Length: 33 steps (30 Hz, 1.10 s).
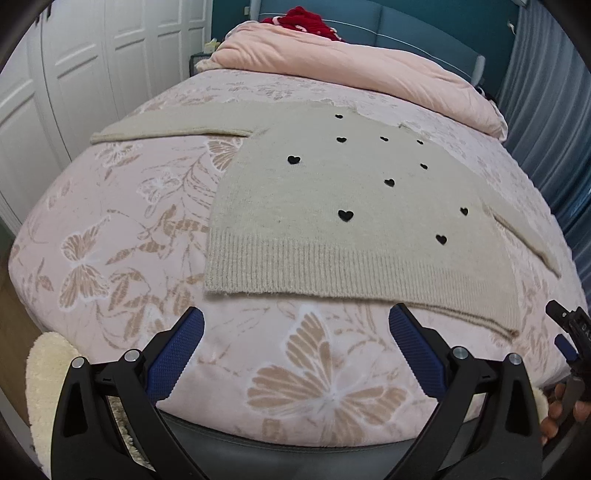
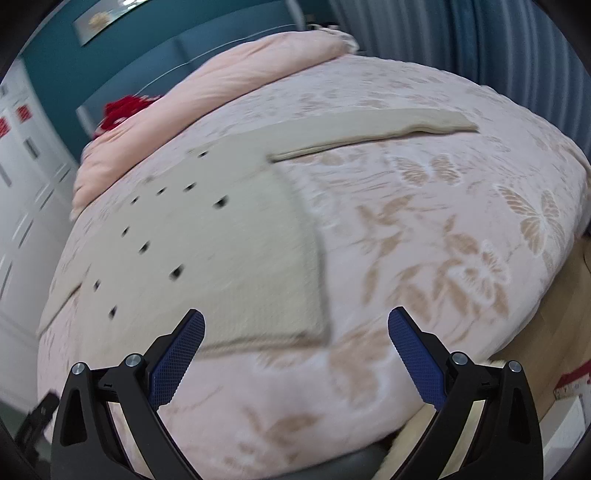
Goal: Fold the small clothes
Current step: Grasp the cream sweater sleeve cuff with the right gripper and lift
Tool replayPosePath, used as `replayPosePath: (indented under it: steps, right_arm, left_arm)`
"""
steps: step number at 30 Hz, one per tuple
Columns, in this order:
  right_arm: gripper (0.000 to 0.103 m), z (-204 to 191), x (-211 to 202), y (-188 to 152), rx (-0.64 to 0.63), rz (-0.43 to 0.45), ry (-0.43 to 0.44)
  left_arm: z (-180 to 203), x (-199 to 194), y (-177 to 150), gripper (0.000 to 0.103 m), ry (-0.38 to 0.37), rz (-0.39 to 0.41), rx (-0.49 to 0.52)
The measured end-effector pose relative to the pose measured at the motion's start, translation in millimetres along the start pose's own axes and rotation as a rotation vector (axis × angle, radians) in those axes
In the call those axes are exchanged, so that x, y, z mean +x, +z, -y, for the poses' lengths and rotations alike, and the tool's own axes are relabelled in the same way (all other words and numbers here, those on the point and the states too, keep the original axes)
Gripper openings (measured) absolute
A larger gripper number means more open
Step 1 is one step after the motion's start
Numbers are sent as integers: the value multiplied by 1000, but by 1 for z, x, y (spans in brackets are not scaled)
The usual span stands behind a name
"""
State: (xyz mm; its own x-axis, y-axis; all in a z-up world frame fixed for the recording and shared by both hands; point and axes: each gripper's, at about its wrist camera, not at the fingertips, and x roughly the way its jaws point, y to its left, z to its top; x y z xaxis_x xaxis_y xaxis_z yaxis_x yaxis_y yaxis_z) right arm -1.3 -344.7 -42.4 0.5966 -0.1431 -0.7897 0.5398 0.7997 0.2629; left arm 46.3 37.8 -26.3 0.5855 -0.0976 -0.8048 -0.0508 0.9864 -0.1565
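Note:
A beige knit sweater (image 1: 332, 206) with small black hearts lies flat on the bed, ribbed hem toward me. One sleeve (image 1: 170, 123) stretches out to the left, and the other sleeve (image 1: 528, 236) lies at the right. My left gripper (image 1: 295, 325) hovers open just short of the hem, nothing between its blue pads (image 1: 177, 354). In the right wrist view the sweater (image 2: 221, 251) is blurred, with one sleeve (image 2: 369, 129) reaching right. My right gripper (image 2: 295, 328) is open over the hem's right corner, holding nothing. The right gripper (image 1: 569, 332) also shows at the left view's right edge, with a hand (image 1: 561, 410) below it.
The bedspread (image 1: 110, 229) is pink with butterfly prints. A folded pink duvet (image 1: 332, 62) lies at the head of the bed with a red item (image 1: 306, 22) behind it. White wardrobe doors (image 1: 74, 74) stand at left, blue curtains (image 1: 546, 110) at right. A cream fluffy rug (image 1: 48, 380) sits at lower left.

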Motion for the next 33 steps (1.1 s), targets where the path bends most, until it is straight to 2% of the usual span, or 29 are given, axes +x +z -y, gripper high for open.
replayPosePath:
  steps: [2, 5, 7, 9, 13, 16, 17, 19, 20, 21, 24, 26, 28, 30, 31, 33]
  right_arm:
    - [98, 35, 22, 43, 76, 14, -69]
    - [98, 77, 57, 107, 124, 47, -138]
    - [98, 105, 83, 145, 178, 63, -123]
    - [98, 135, 112, 177, 280, 58, -69]
    - [98, 187, 169, 211, 533, 16, -37]
    - [98, 206, 189, 220, 660, 45, -25]
    - [94, 208, 190, 224, 685, 76, -31]
    - [63, 206, 195, 236, 704, 102, -10]
    - [31, 202, 200, 244, 703, 85, 12]
    - [12, 198, 203, 253, 697, 74, 30]
    - [12, 146, 187, 286, 598, 168, 140]
    - [12, 81, 170, 309, 438, 217, 246]
    - [12, 0, 155, 322, 266, 226, 384]
    - [13, -86, 143, 318, 106, 204, 533]
    - [13, -132, 140, 309, 21, 177, 604]
    - [17, -210, 142, 277, -117, 104, 692]
  left_arm:
    - [-3, 7, 10, 98, 6, 5, -37]
    - [-2, 17, 24, 98, 21, 20, -45]
    - [0, 24, 34, 98, 29, 29, -43]
    - [4, 33, 43, 98, 46, 34, -39]
    - [12, 54, 56, 98, 68, 14, -35]
    - [16, 68, 59, 98, 77, -1, -27]
    - [17, 73, 60, 98, 78, -10, -24]
    - [17, 81, 60, 98, 79, -24, -15]
    - [16, 85, 61, 98, 84, -29, -11]
    - [15, 87, 61, 98, 84, -31, -10]
    - [9, 92, 62, 98, 80, -33, -21]
    - [4, 91, 63, 98, 73, -26, -34]
    - [0, 90, 66, 98, 64, -14, -48]
    - [-4, 89, 70, 98, 55, -7, -62]
    - [-6, 88, 73, 98, 53, 1, -71]
    - [-11, 86, 78, 98, 46, 17, -90]
